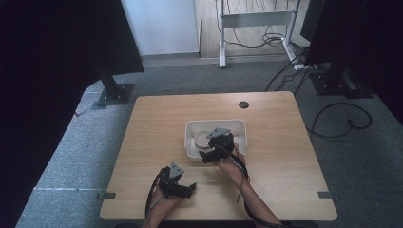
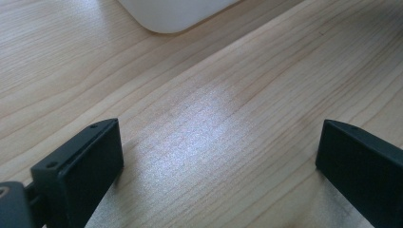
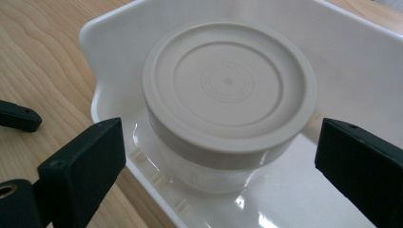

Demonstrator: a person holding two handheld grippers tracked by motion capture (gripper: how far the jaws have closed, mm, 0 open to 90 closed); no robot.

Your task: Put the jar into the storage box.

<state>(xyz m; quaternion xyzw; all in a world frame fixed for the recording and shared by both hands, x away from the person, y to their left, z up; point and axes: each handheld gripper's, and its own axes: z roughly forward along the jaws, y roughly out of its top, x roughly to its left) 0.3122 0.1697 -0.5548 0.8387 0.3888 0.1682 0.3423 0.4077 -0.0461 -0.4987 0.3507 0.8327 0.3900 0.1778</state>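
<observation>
Now we hold the right gripper (image 3: 216, 156) wide open and empty at the white tray (image 1: 240, 124) mid-frame, where the lidded jar (image 3: 228, 95) sits. We should probably centre both fingers round it. Lower left, the left gripper (image 2: 216, 156) rests open, empty, over the worktop (image 1: 157, 118).

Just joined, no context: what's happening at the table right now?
A person works two handheld grippers at a light wooden table. The right gripper hangs open over a white rectangular plastic tray, jaws either side of a round clear container with a beige lid standing in the tray, not touching it. The left gripper is open above bare wood near the table's front edge, holding nothing.
</observation>
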